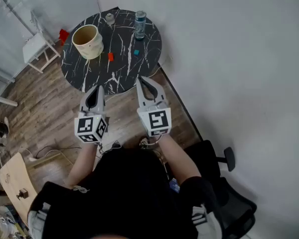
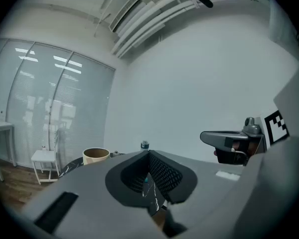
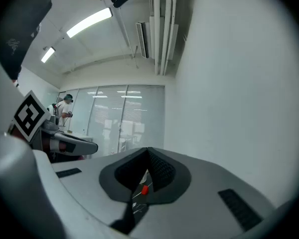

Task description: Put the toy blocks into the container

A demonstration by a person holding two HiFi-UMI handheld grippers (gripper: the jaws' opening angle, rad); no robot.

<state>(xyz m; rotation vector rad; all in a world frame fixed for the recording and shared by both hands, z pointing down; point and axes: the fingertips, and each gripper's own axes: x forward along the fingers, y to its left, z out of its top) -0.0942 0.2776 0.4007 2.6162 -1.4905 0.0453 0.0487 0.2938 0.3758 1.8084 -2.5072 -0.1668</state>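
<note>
Both pairs of jaws are shut, pad against pad, with nothing between them. This shows on the left gripper [image 2: 149, 157] and the right gripper [image 3: 148, 152] alike. The two grippers are held level and side by side over the floor, just short of the tabletop's [image 1: 89, 73] near rim.

Task items: a red toy block [image 1: 110, 57] and a teal toy block [image 1: 136, 52] lie apart from each other near the middle of the tabletop, both outside the container [image 1: 88, 41]. The container is cream, open-topped and upright. It stands on the left part of the tabletop, just beside the red toy block.

Other items: a bottle [image 1: 140, 24] stands upright beyond the teal toy block, and a small grey pot [image 1: 109, 18] sits at the far rim. Bare marble lies between the jaws and the blocks.

Surface and room: the tabletop is round and black with white veining, and the floor [image 1: 50, 108] is wood plank. A white wall [image 1: 239, 59] runs close past the tabletop's right rim.

Clearances: a white chair [image 1: 37, 46] stands left of the tabletop, with a small red item [image 1: 64, 35] beside it. A black office chair [image 1: 224, 183] is behind the person to the right. Cables [image 1: 45, 151] lie on the floor at the near left.
</note>
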